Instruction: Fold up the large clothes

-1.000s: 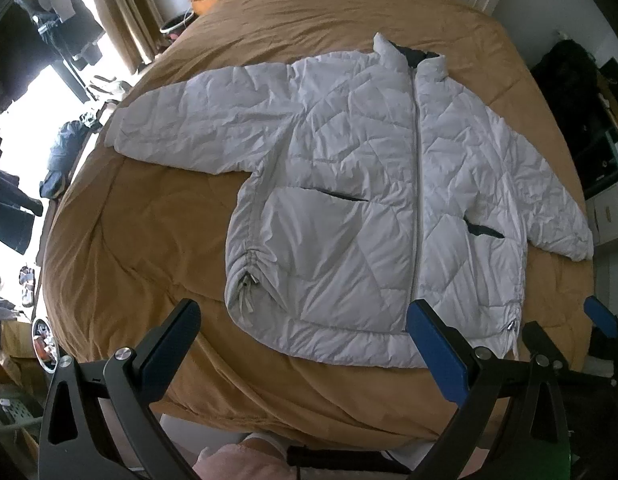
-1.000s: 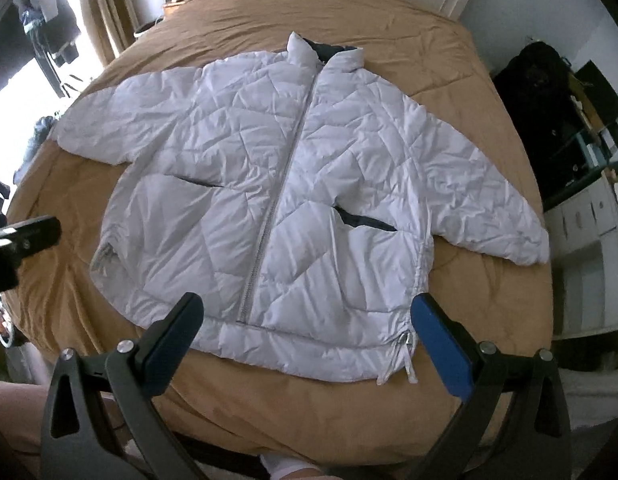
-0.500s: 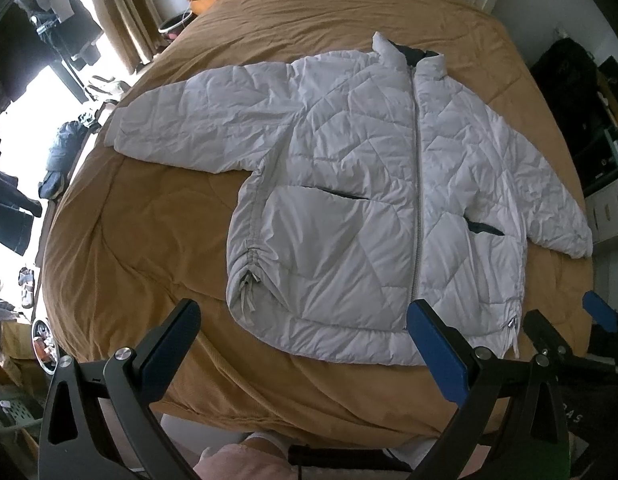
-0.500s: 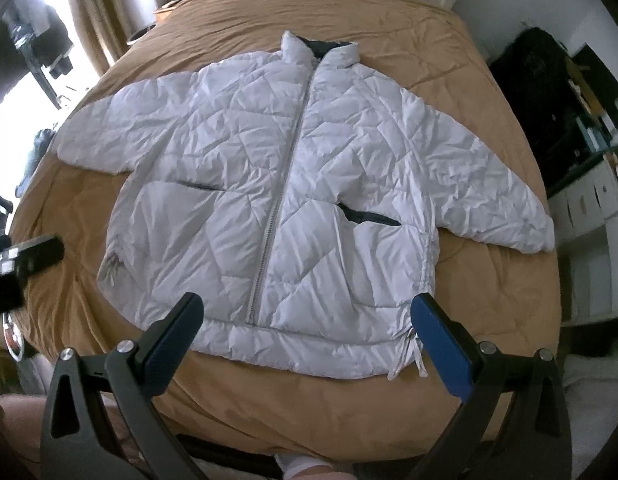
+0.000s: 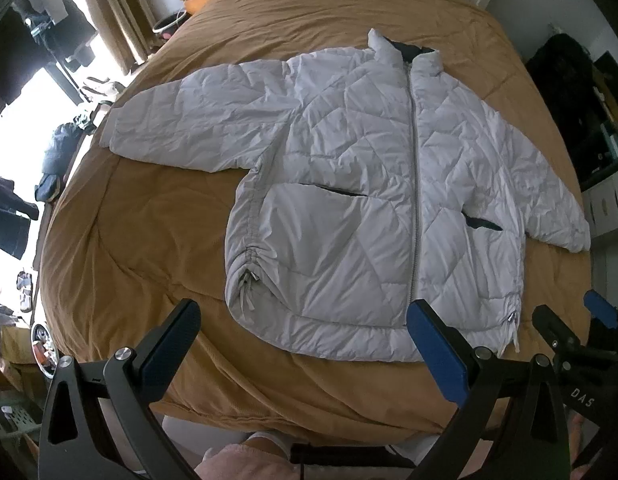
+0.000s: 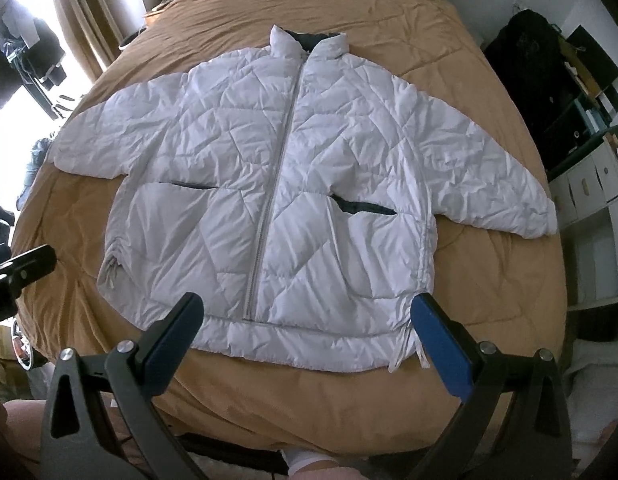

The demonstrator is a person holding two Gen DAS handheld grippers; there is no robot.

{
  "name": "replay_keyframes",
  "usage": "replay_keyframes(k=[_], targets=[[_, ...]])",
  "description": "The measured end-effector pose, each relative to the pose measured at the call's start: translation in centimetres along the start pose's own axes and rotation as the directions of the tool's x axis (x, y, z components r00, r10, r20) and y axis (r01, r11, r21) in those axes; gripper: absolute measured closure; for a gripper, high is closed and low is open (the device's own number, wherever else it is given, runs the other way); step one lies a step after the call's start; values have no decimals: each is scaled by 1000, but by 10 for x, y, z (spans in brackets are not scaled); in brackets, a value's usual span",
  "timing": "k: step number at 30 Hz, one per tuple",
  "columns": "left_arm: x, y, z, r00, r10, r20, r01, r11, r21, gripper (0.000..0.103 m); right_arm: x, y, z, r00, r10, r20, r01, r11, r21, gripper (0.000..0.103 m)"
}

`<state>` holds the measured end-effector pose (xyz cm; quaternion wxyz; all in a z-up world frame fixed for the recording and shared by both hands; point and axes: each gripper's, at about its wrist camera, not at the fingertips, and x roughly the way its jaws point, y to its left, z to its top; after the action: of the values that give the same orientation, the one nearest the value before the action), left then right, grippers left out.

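A white quilted puffer jacket lies flat and zipped, front up, on a tan bedspread, collar away from me and both sleeves spread out. My left gripper hangs open above the near bed edge, in front of the jacket's hem, with nothing between its fingers. Over the hem's middle my right gripper is open and empty too. The right gripper's blue-padded finger shows at the right edge of the left wrist view.
Dark clothes hang by a bright window on the left. A white drawer unit and a black bag stand on the right. A person's leg is at the foot of the bed.
The right gripper has moved nearer the jacket, which now looks larger in its view. The left gripper has barely shifted. The jacket lies as before.
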<state>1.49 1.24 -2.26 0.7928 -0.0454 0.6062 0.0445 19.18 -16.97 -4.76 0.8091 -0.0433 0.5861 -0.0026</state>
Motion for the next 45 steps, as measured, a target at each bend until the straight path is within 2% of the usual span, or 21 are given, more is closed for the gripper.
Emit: replay_keyframes(k=[11,18,23,26,28,30,31,32,35,37,38,39,40,42,43,45], targets=[[10,11,7,1000,-13,-14,12,1000,-28,0,3,16,9,1000,4,-12,-4,999,-43,0],[18,20,13,999,-20,-27,19,999,-46,0,14,24,12,999,18,-48,-21,998,-56,0],[19,21,14,999,-19,-26,18,999,-31,0,15,25,14,999,15,-47,-17,998,-53,0],[20,29,18,998,-55,-28,54,998,-43,0,16,23,15,998,21,-51,-23,999,-47,0],[26,47,30,990,-141,-18,139,987,-80,0,18,21,16,998,29,-53,-31,998,-48,0],[41,81,47,977,-213,23,214,964,-155,0,19,20,16,999,27,-46,-30,998,-62,0],[54,105,60,971,-228,67,237,950,-203,0,23,19,20,999,18,-36,-20,997,-78,0],[66,126,69,974,-207,92,223,945,-239,0,27,17,23,1000,8,-30,-10,996,-88,0],[110,187,94,990,-105,96,133,924,-358,1,44,8,37,1000,-8,-2,7,995,-100,0],[149,232,110,991,-109,83,135,886,-444,2,63,4,50,1000,-3,18,5,994,-108,0],[168,252,115,985,-152,78,171,856,-488,5,73,3,57,1000,10,19,-7,994,-109,0],[190,275,121,978,-192,80,205,815,-542,9,88,2,66,999,30,21,-27,994,-109,0],[206,292,127,970,-226,87,235,784,-575,9,100,2,75,999,40,20,-37,993,-108,0],[237,324,139,941,-298,163,333,714,-616,14,125,2,95,998,50,26,-47,993,-106,0],[247,336,144,928,-312,204,369,681,-633,15,134,1,103,998,51,33,-47,994,-102,0],[264,362,153,914,-291,284,406,610,-680,16,155,-2,121,998,45,49,-41,996,-84,0]])
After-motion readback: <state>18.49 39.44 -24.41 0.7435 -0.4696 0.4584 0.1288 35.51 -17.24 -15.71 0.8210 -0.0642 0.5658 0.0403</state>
